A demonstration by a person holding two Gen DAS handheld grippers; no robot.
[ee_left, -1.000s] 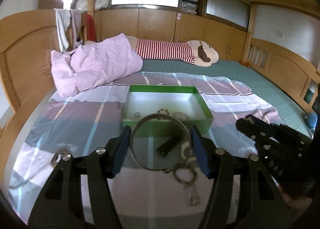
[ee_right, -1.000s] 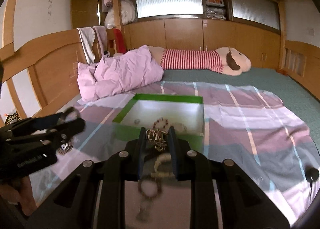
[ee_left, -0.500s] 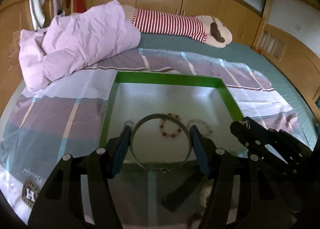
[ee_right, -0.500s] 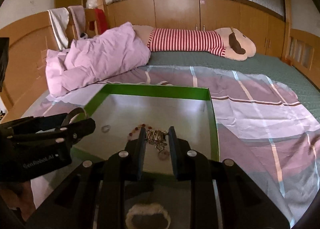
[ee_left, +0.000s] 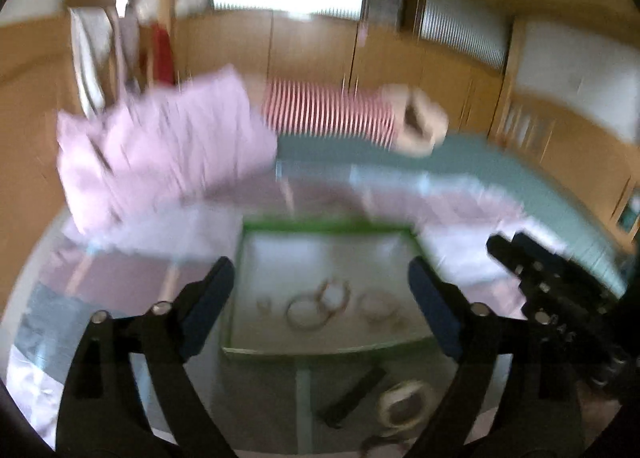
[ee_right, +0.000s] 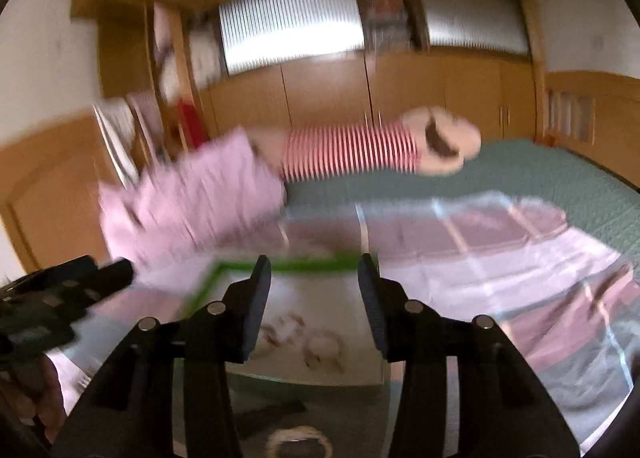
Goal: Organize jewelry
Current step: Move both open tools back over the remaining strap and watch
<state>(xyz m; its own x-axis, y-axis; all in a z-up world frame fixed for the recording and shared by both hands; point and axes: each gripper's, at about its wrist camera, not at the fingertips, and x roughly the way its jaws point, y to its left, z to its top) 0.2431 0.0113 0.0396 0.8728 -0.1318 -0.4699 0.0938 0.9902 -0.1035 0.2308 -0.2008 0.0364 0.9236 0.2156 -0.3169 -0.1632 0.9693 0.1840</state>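
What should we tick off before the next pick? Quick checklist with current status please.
1. Left gripper empty, jaws opening: ok.
2. Right gripper empty, jaws opening: ok.
3. Bangle lying inside the green box: ok.
4. Other jewelry in the box undisturbed: cannot tell, frames are blurred.
5. Next target, the pale bracelet on the bedsheet in front of the box, unobstructed: ok.
6. Dark strap beside that bracelet clear of it: cannot tell, blur hides any gap between them.

Left gripper (ee_left: 320,290) black, silver screws, blue pads; right gripper (ee_right: 314,300) alike.
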